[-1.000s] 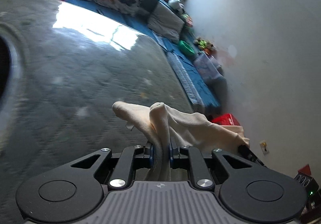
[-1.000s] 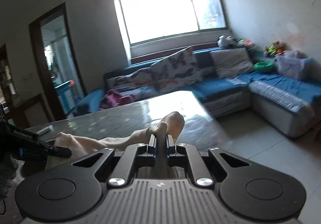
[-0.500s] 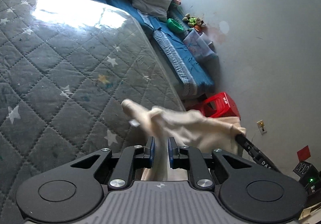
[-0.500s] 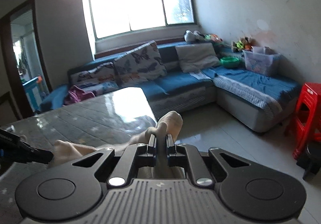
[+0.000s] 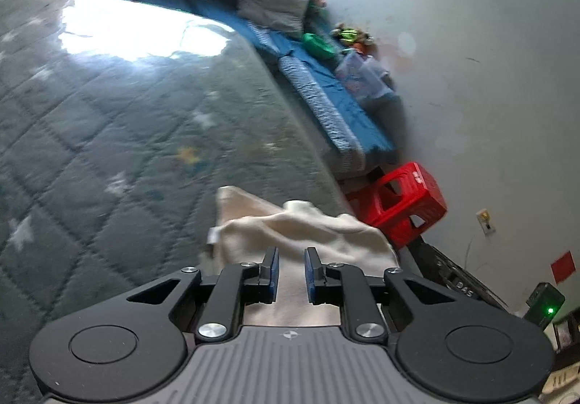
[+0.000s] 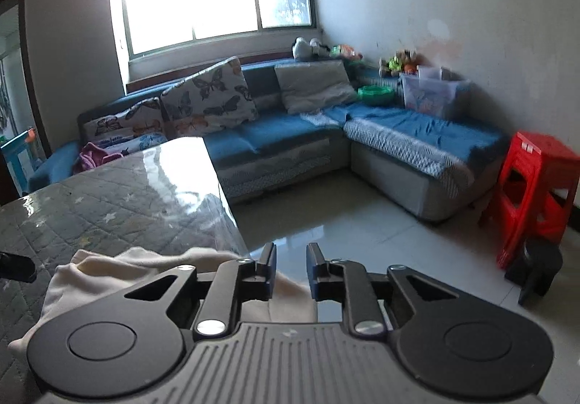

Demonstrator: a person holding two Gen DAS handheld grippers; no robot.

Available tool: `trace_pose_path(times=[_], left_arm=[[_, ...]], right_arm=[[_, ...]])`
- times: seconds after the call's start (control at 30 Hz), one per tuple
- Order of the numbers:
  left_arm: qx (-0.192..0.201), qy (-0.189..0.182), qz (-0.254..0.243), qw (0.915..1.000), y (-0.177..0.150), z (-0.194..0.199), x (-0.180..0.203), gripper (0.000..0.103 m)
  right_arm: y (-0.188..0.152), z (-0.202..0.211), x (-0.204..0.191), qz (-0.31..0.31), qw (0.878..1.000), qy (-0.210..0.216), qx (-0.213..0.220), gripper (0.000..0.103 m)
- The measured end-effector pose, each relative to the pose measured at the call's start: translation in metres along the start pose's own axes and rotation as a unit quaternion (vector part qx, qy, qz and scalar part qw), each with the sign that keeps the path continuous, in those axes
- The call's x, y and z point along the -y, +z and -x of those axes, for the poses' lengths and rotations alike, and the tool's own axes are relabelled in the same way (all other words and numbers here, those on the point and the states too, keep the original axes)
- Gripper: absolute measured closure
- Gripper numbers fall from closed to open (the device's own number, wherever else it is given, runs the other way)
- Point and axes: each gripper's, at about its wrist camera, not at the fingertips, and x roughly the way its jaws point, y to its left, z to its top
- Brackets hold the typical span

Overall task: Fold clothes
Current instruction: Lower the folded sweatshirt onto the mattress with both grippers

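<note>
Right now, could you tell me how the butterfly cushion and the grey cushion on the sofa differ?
The butterfly cushion is pale with dark and orange butterflies; the grey cushion is plain. The butterfly cushion stands nearer the window side; the grey cushion sits nearer the sofa's corner. Both lean against the backrest.

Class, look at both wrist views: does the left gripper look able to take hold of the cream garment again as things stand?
Probably yes. The left gripper has its jaws parted with the cream garment lying between and just beyond them on the quilted table. Nothing stands in the way; the right gripper, jaws opening, is off at the cloth's other end.
</note>
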Motion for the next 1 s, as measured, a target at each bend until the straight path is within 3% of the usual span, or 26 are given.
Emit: trace_pose_path(times=[0.13, 0.33, 0.4, 0.5, 0.8, 1.0], left_arm=[[-0.017, -0.017, -0.011, 0.9996, 0.000, -0.021, 0.012, 0.086], [-0.038, 0.006, -0.003, 0.9993, -0.001, -0.052, 0.005, 0.086], [-0.041, 0.014, 0.001, 0.9991, -0.002, -0.056, -0.002, 0.087], [-0.040, 0.016, 0.003, 0.9991, -0.004, -0.056, -0.010, 0.094], [-0.028, 0.028, 0.016, 0.9991, -0.007, -0.034, -0.030, 0.098], [-0.013, 0.033, 0.003, 0.9994, 0.004, -0.022, -0.019, 0.097]], right_arm=[[-0.002, -0.008, -0.014, 0.011, 0.999, 0.037, -0.018, 0.085], [-0.014, -0.029, -0.041, 0.047, 0.996, 0.057, -0.044, 0.070], [-0.019, -0.034, -0.050, 0.060, 0.995, 0.060, -0.049, 0.061], [-0.024, -0.039, -0.061, 0.076, 0.994, 0.065, -0.054, 0.058], [-0.031, -0.033, -0.094, 0.095, 0.990, 0.090, -0.050, 0.059], [-0.019, -0.034, -0.099, 0.088, 0.991, 0.096, -0.030, 0.061]])
